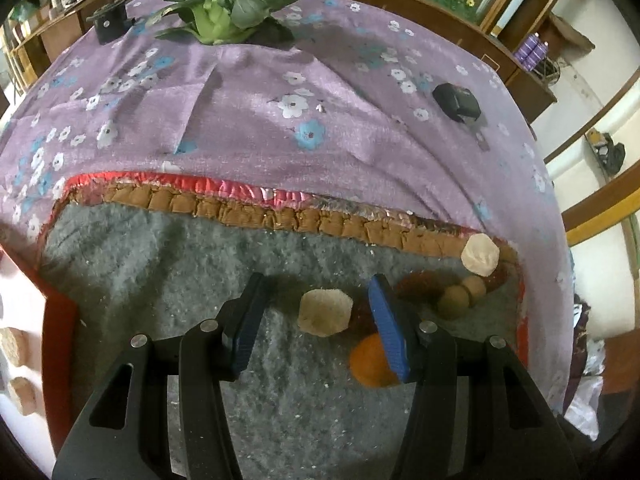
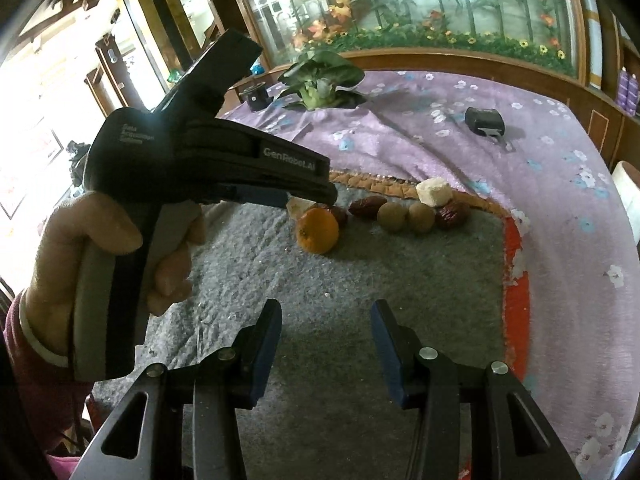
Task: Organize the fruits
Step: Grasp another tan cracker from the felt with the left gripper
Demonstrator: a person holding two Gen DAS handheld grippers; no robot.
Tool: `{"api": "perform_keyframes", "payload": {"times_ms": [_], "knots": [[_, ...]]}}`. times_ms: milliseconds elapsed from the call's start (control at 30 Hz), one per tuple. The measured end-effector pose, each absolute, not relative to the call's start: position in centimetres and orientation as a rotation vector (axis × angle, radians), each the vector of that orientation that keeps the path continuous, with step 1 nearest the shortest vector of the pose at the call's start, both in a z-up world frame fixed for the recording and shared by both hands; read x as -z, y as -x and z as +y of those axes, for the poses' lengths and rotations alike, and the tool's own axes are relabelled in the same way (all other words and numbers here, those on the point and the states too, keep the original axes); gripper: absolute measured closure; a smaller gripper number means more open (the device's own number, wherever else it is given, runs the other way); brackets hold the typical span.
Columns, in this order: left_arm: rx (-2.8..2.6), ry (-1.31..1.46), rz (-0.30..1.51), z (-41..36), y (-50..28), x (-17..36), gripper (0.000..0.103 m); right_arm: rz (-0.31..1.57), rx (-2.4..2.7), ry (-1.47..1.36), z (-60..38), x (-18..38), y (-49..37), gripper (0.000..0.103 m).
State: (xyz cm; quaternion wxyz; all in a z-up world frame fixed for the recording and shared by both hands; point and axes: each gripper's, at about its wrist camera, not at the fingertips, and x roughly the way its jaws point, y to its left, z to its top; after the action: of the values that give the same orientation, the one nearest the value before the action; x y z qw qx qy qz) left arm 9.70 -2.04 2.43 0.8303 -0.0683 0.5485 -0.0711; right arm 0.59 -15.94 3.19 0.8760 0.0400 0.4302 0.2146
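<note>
The pale chunk [image 1: 325,311] lies on the grey mat [image 1: 160,264] near its far edge, framed between the spread fingers of the left gripper [image 1: 318,320]; whether the pads are down beside it or above it cannot be told, and they do not press on it, so nothing is held. Just beside the chunk sits the orange [image 1: 370,362], partly behind the right-hand blue pad [image 1: 388,328], with dark red dates [image 2: 367,207] and two brown round fruits [image 1: 460,296] further along the row. The risk is that this pad comes down on the orange or nudges it, and a round fruit could well roll away across the mat; a closing grip might also catch both pieces at once, or crumble the chunk if it is soft.

The right gripper [image 2: 326,350] hangs released over bare mat, holding nothing. Its camera alone shows the hand [image 2: 100,248] on the left tool and the whole row, including a second pale chunk [image 2: 432,192] beside the purple floral cloth [image 2: 560,208]
</note>
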Motion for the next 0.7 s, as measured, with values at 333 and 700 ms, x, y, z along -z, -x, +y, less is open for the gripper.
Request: {"api": "perform_keyframes", "payload": {"times_ms": [333, 700], "knots": [[0.138, 0.114, 1.164, -1.4, -8.5, -2.7, 0.046, 0.884, -0.467, -0.088, -15.8, -3.5, -0.6, 0.057], [0.197, 0.123, 1.143, -2.4, -8.9, -2.7, 0.078, 0.884, -0.458, -0.095, -16.0, -3.6, -0.5, 0.057]]}}
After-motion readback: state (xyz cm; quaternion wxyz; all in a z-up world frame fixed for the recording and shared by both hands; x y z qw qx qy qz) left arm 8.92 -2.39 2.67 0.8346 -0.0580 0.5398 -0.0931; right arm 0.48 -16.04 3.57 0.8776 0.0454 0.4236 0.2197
